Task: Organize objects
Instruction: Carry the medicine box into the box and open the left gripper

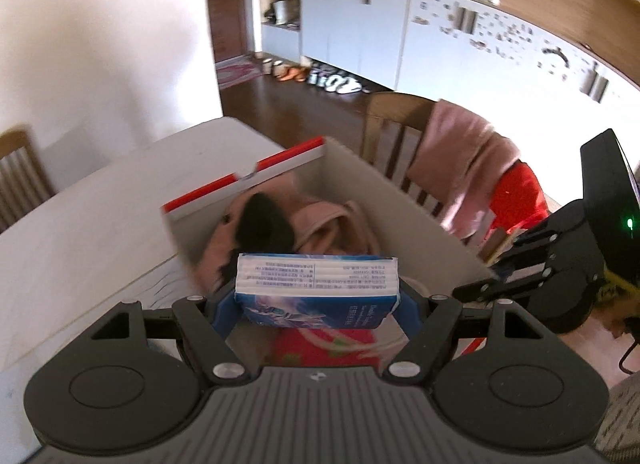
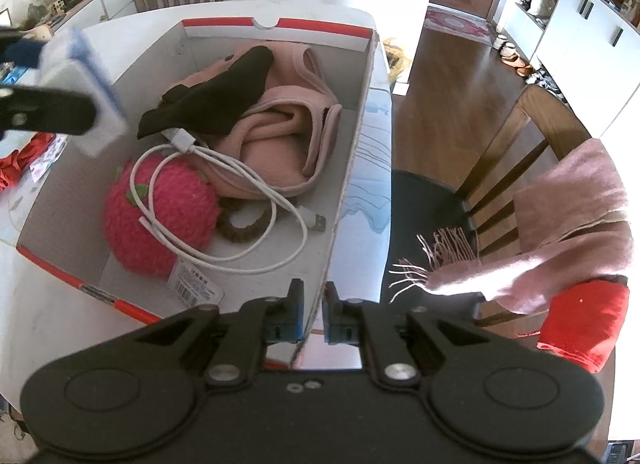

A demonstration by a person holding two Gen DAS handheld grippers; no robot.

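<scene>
Only right wrist view shows white cable (image 2: 224, 184) in box (image 2: 352, 168)

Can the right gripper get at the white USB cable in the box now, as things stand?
Probably not as it stands. The right gripper is shut on the box's side wall, so it would have to let go first. The cable itself lies uncovered on top of the pink plush.

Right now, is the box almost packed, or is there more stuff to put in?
Partly packed. Already in the box: pink clothing, a black cloth, a white cable and a red plush toy. The left gripper holds a blue-and-white packet above it; the right gripper pinches the box wall. Red items remain on the table.
</scene>
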